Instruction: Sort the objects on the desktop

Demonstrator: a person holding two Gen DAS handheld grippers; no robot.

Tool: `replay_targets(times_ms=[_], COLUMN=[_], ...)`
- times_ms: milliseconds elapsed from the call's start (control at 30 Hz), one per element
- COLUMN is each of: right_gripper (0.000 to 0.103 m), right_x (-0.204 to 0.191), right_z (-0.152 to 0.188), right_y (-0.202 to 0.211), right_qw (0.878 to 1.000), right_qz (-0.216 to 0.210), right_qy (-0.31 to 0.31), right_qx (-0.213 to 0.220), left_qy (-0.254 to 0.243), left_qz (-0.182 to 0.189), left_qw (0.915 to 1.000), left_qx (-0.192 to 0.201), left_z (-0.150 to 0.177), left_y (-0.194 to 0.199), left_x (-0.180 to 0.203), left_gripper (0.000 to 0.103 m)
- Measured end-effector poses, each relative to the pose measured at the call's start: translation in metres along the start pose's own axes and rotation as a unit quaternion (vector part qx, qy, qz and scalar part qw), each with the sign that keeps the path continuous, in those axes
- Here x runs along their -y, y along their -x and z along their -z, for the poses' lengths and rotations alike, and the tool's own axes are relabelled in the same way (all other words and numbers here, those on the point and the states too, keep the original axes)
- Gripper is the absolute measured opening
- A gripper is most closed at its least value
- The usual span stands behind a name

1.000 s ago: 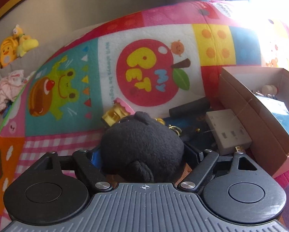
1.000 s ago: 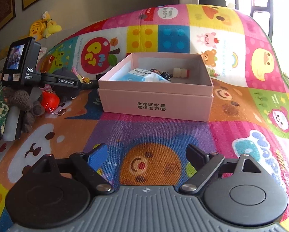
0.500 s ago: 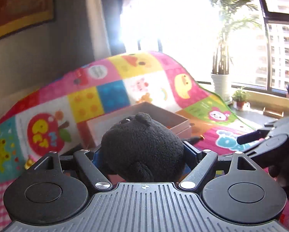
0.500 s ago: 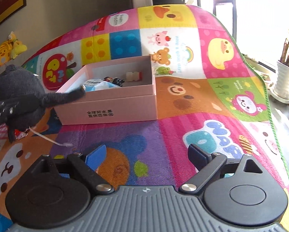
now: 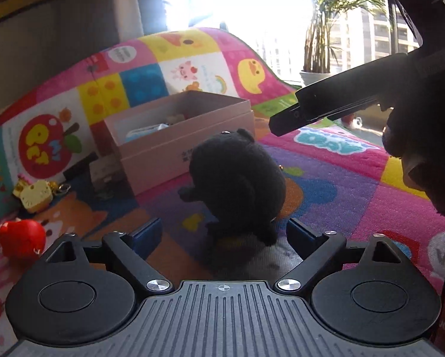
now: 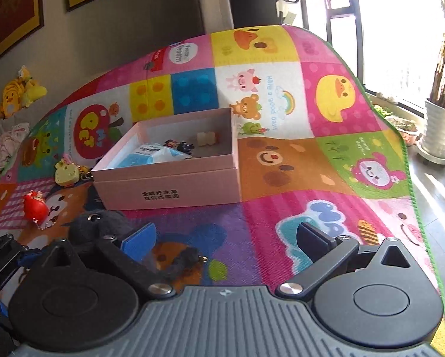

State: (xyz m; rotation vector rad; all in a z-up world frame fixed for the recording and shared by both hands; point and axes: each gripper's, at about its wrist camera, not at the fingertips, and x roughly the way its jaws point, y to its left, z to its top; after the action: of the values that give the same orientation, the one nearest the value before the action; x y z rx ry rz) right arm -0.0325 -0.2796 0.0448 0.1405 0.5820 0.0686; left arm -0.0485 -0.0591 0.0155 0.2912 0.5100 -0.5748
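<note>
Tongs (image 5: 224, 233) of left hand tilt downward, opening around black plush (image 5: 237, 184).

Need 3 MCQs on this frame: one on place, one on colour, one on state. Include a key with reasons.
1. Where is the black plush toy?
A. Inside the pink cardboard box
B. On the colourful patchwork play mat, in front of the box
C. On the windowsill

2. What colour is the round figurine on the mat left of the pink cardboard box?
A. Red
B. Green
C. White

3. How does the left gripper stand to the plush?
A. Clamped on it
B. Jaws opening, pads clear of it
C. Far from it, plush out of view

Key: 1 B, the plush sits on the mat nearer the camera than the box, not inside it. 2 A, the figurine is plainly red in both views. 3 B, gaps show between each pad and the plush.
</note>
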Motion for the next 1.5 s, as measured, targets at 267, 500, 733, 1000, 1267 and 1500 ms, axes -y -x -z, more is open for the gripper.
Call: replay_targets(times_ms=[267,500,733,1000,1267,1500], right_gripper=[0.101,0.101,0.101,0.103,0.103,0.103], right_x=[-0.055,-0.104,-0.082,-0.044,-0.037,-0.028], right_z=[-0.007,0.015,0.002,-0.002,-0.009,0.010], right_y=[-0.032,-0.045,-0.012,0.013,0.006,-0.011], right_qw=[0.993,0.979,0.980,0.994,0.997,0.998], right_qz=[-0.106,-0.166,-0.174,-0.086,-0.056,-0.031], right_qy=[0.019,0.079,0.086,0.069,0.053,0.049], right_qx=[-0.044,-0.087,-0.050,-0.002,0.020,0.007], left_qy=[0.065,0.079,0.127,0.249,0.184,0.188], left_qz=[-0.047,-0.073,-0.142,-0.229,-0.233,-0.224], left_qw=[0.9966,0.9926,0.9812,0.9411,0.9548,0.9458], left_qx=[-0.020,-0.055,-0.029,-0.004,-0.019,-0.141], left_z=[0.010,0.033,0.022,-0.004,-0.067,-0.067], left_y=[0.027,0.037,0.030,0.004,-0.045,-0.116], left_x=[-0.045,-0.063,-0.099,-0.160,-0.200,-0.235], left_gripper=[0.100,0.100,0.101,0.101,0.099,0.088])
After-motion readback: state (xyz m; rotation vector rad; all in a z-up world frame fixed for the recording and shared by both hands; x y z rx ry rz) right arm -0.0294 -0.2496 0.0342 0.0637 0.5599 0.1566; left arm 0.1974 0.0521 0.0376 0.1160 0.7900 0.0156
